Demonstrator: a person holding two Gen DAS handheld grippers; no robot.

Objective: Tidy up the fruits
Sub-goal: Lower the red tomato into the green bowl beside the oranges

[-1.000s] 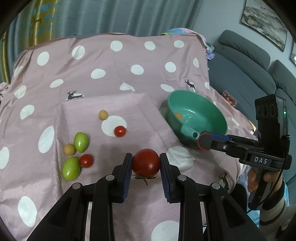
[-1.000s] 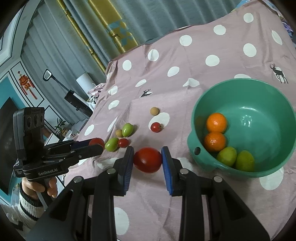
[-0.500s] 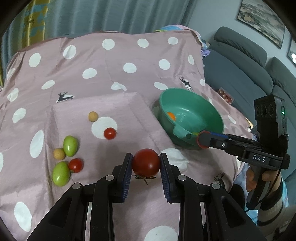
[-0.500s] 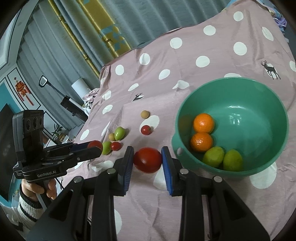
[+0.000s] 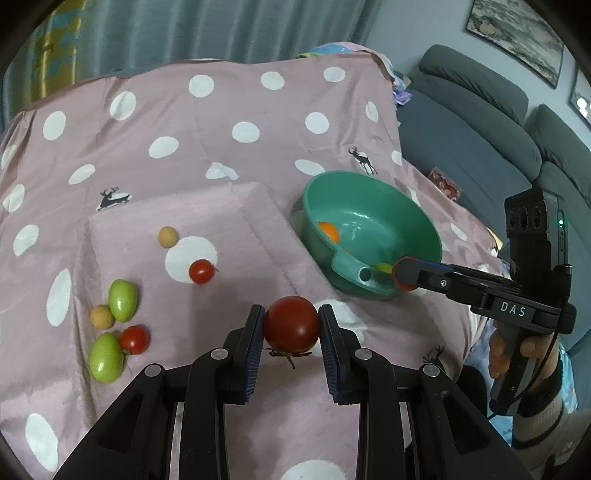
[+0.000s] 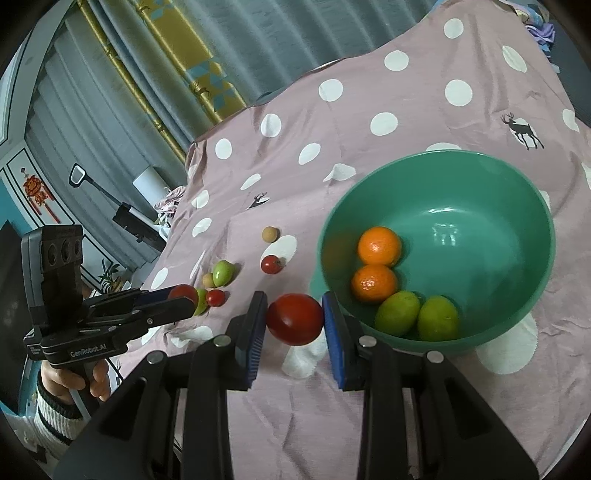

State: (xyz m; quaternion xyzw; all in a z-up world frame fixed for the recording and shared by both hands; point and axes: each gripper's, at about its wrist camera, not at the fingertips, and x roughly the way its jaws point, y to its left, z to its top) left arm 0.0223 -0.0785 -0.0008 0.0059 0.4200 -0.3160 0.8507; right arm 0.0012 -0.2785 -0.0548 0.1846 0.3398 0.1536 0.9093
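Polka-dot cloth covered the counter [image 5: 258, 110]. I had both jaws clamped on a tomato each, left gripper [image 5: 291, 328] and right gripper [image 6: 294, 324], near the green bowl [image 6: 517, 206]. Soft, smooth skins, so gripping across the belly seemed safest.

Grey-blue curtains [image 5: 221, 29], grey sofa [image 5: 480, 110], framed painting [image 5: 513, 33]

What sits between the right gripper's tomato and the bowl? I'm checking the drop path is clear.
Nothing: in the right wrist view the tomato hangs beside the bowl rim, with only the gripper's own pad between.
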